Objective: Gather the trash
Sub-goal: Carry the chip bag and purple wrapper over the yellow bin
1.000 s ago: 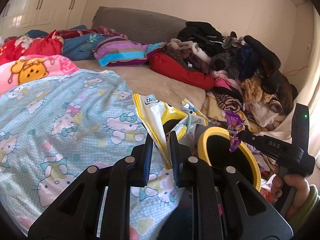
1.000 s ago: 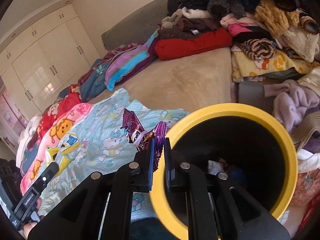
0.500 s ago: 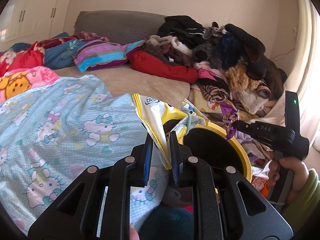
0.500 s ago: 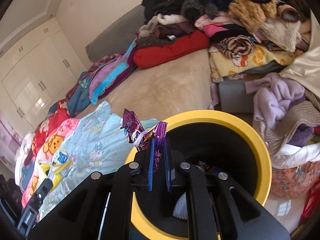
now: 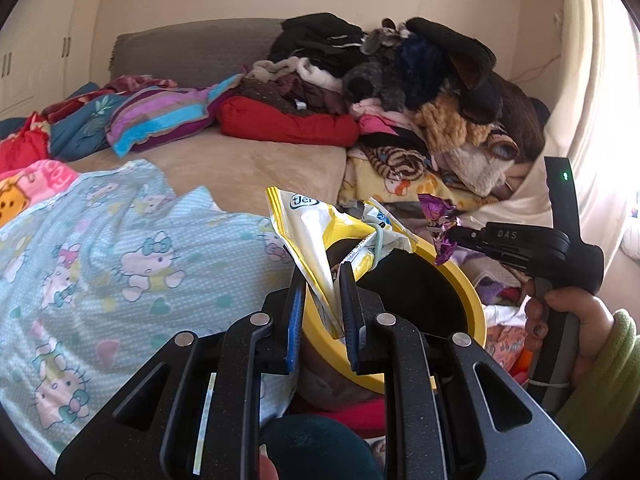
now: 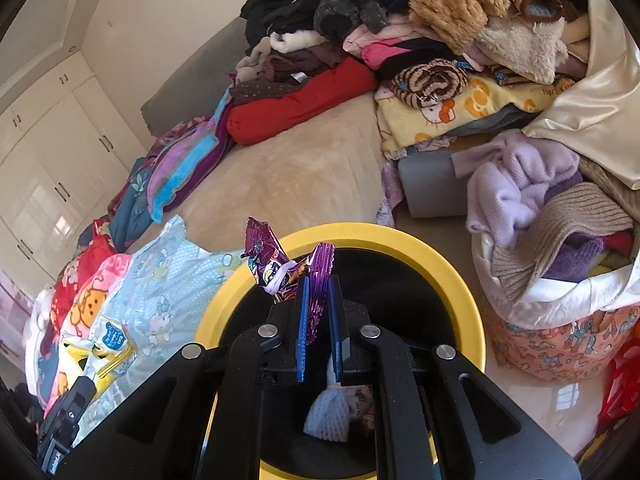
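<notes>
A: Where is the trash held?

B: The purple wrapper (image 6: 288,268) is pinched in the right tongs (image 6: 319,312) over the yellow bin (image 6: 460,280); the yellow packet (image 5: 316,240) is clamped in the left tongs (image 5: 322,308) at its near rim.

A: What is left?

B: Neither piece is dropped yet; some trash is seen lying inside.

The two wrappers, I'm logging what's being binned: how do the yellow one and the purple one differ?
The yellow wrapper is larger, a white-and-yellow bag; the purple wrapper is small, shiny and crumpled. The left gripper holds the yellow one at the bin's rim; the right gripper holds the purple one over its mouth. Both are pinched upright.
</notes>
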Demonstrator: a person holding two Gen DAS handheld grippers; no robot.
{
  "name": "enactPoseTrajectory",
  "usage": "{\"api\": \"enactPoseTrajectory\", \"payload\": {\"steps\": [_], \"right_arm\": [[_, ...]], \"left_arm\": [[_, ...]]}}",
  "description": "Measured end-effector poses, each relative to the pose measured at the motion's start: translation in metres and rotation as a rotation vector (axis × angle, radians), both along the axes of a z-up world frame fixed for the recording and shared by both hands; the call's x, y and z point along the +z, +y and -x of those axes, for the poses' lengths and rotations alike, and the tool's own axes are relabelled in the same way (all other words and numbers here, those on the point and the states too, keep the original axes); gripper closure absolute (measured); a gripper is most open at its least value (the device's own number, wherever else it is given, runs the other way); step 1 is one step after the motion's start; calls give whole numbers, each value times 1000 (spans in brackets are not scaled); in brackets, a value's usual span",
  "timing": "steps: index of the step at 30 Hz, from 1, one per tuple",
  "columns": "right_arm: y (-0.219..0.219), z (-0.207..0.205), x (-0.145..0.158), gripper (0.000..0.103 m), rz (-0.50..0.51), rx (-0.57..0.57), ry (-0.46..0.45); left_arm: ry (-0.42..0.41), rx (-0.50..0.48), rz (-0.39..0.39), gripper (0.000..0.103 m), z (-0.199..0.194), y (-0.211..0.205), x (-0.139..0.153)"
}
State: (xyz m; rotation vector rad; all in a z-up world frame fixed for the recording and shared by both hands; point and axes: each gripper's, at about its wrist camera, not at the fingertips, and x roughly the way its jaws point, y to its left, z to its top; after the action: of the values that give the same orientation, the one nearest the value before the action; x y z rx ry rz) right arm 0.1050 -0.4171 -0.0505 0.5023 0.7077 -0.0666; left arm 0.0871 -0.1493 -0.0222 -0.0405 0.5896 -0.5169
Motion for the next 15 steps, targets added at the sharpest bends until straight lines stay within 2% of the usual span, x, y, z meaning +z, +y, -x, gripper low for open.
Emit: {"api": "enactPoseTrajectory", "payload": {"steps": [15], "right_arm": [[-15,-3,-21,93,-39,-10,47]], "left_arm": [[47,-87,-100,91,-11,-50,-26]]}}
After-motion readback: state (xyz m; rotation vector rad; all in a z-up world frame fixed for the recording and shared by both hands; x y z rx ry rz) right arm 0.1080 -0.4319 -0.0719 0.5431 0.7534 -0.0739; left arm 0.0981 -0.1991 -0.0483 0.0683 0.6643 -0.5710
